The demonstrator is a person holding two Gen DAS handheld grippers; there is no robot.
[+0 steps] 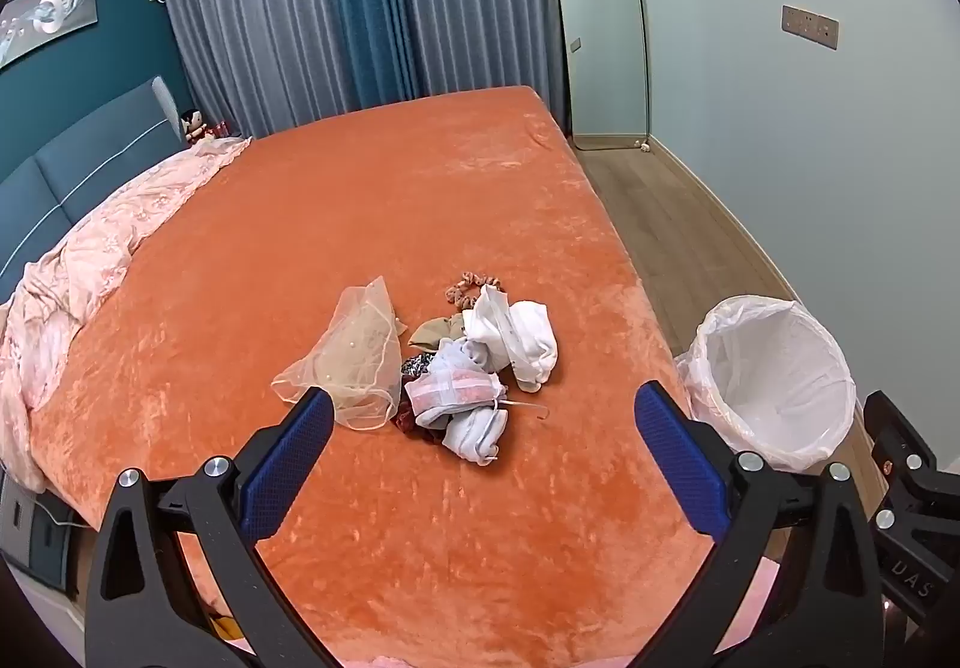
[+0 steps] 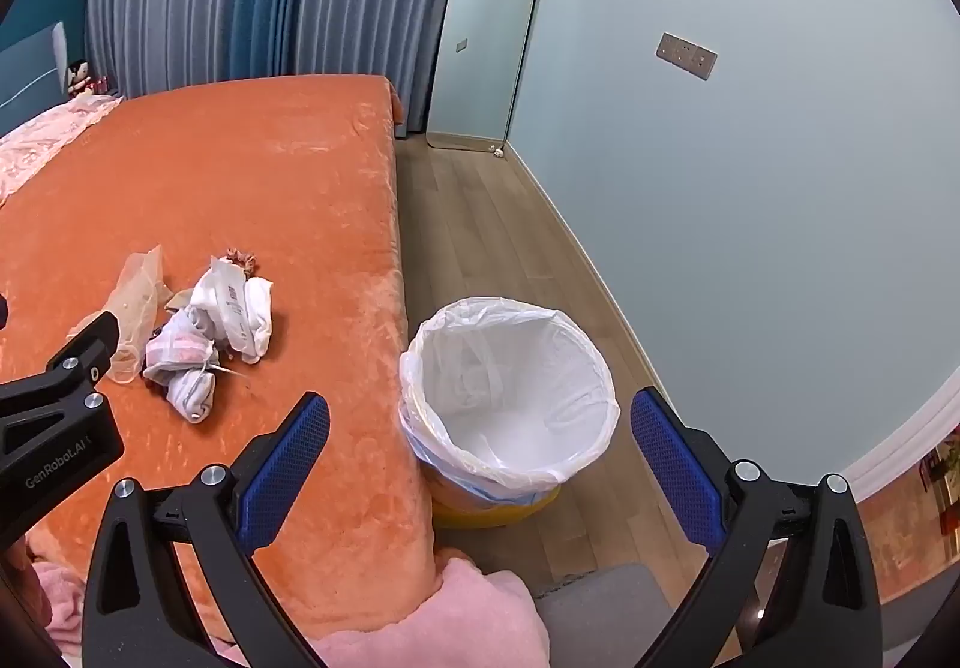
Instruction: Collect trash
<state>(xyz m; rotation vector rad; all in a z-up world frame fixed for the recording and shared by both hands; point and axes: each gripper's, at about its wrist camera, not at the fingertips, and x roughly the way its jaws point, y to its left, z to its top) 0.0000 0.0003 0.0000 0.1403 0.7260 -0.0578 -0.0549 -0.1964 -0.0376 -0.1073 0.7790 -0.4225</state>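
A pile of trash point(image 1: 480, 362) lies on the orange bed point(image 1: 372, 224): white crumpled wrappers, a sheer beige mesh piece point(image 1: 354, 362) and a scrunchie point(image 1: 471, 285). The pile also shows in the right wrist view point(image 2: 204, 332). A bin lined with a white bag point(image 1: 774, 380) stands on the floor beside the bed; it is seen from above in the right wrist view point(image 2: 510, 398). My left gripper point(image 1: 483, 428) is open and empty, just short of the pile. My right gripper point(image 2: 480, 428) is open and empty, above the bin's near side.
A pink quilt point(image 1: 90, 272) lies along the bed's left side by the blue headboard. A mirror point(image 1: 603, 32) leans on the wall at the far end of the wood floor point(image 2: 498, 236). A pink cloth point(image 2: 444, 620) lies at the bed's near corner.
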